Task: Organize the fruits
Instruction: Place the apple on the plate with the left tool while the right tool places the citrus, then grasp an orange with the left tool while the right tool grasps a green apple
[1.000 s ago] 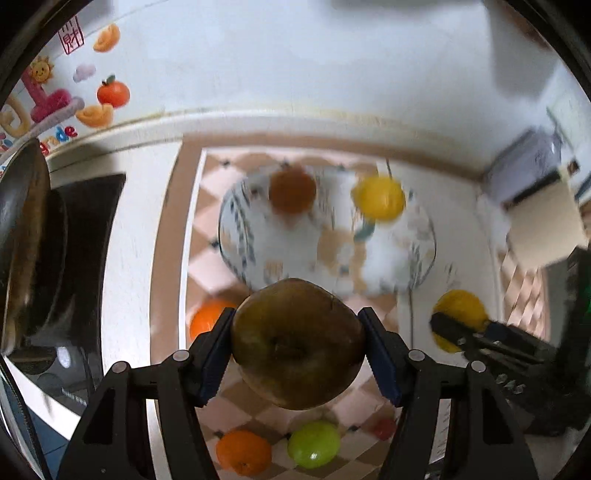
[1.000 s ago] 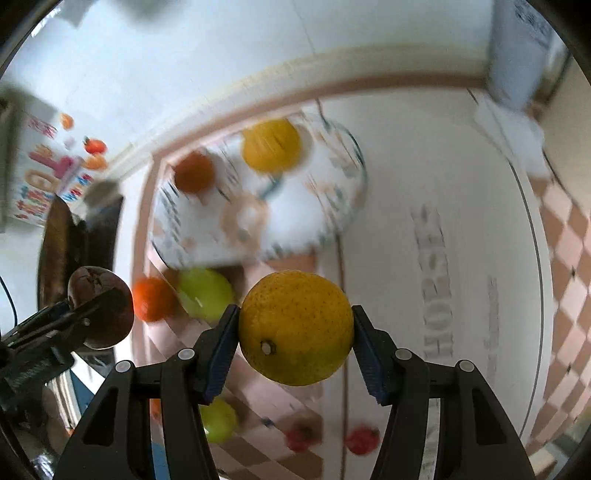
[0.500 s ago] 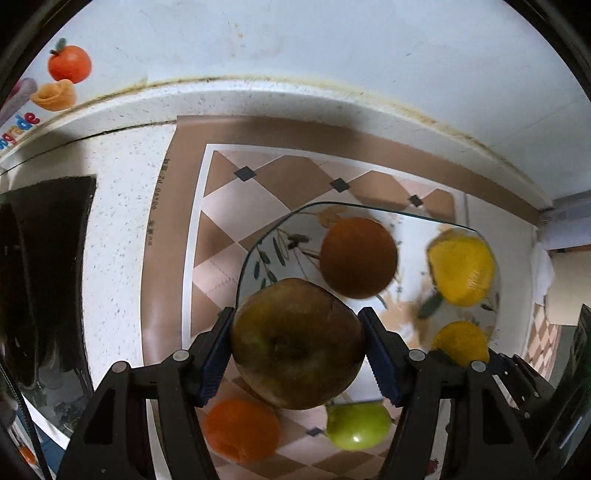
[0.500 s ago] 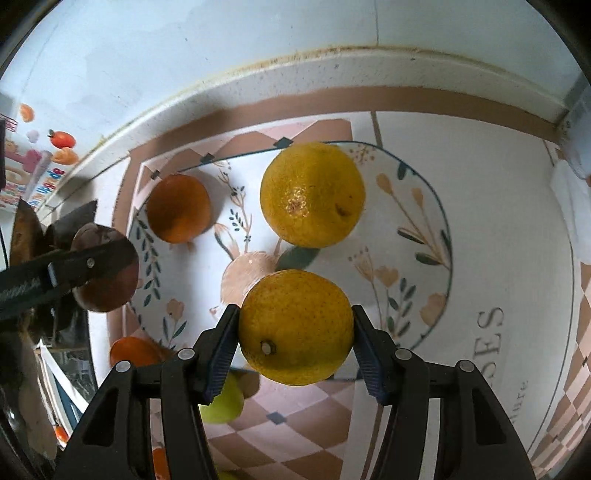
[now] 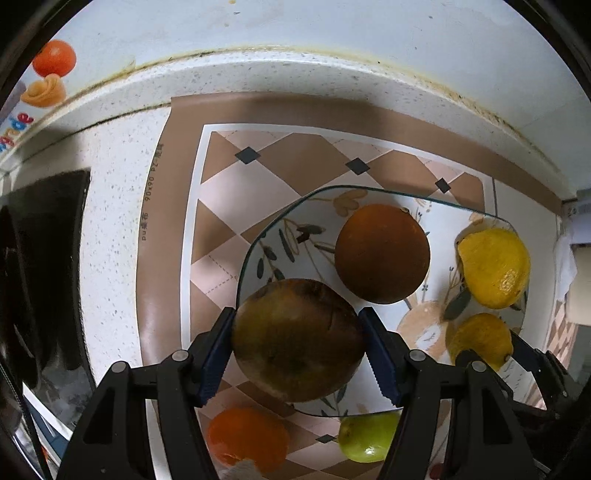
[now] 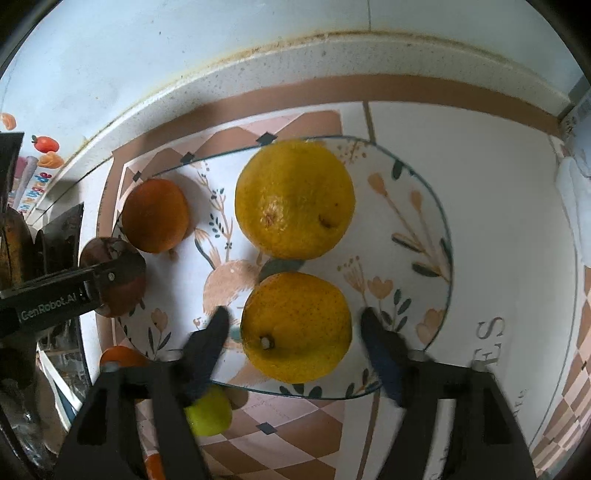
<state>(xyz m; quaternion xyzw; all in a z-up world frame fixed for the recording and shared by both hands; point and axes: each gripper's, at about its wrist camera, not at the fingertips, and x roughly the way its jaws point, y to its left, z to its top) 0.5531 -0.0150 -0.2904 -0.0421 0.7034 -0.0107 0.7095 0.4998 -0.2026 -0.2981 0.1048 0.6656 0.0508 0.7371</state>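
Fruits are mostly on the floral plate (image 6: pixel 424 206) already: a big yellow citrus (image 6: pixel 295 199) at the back, a dark orange (image 6: pixel 155 216) at its left edge, and a second yellow citrus (image 6: pixel 297 326) at the front. In the right wrist view we see our right gripper (image 6: pixel 295 328) with its jaws spread wide on either side of that front citrus, gaps on both sides, so it grips nothing. That view also shows our left gripper (image 6: pixel 110 282) side-on at the plate's left rim, which the left camera can't give us.

In the left wrist view the left gripper (image 5: pixel 297 341) has its jaws clamped tight on a brown fruit (image 5: pixel 295 339), right over the plate's (image 5: pixel 258 251) near-left edge; we can't tell if it touches the plate. The dark orange (image 5: pixel 382 253) sits just beyond it, with both yellow citrus (image 5: pixel 493 267) (image 5: pixel 480 341) off to the right.

Room-wise, the plate's right half is bare, and the middle between the oranges is free too. Off the plate, near its front edge on the checked mat (image 5: pixel 221 192), we've got a bright orange (image 5: pixel 247 439) and a green fruit (image 5: pixel 367 437) close under the grippers. The tabletop (image 5: pixel 114 229) runs to a wall (image 5: pixel 295 29) close behind.
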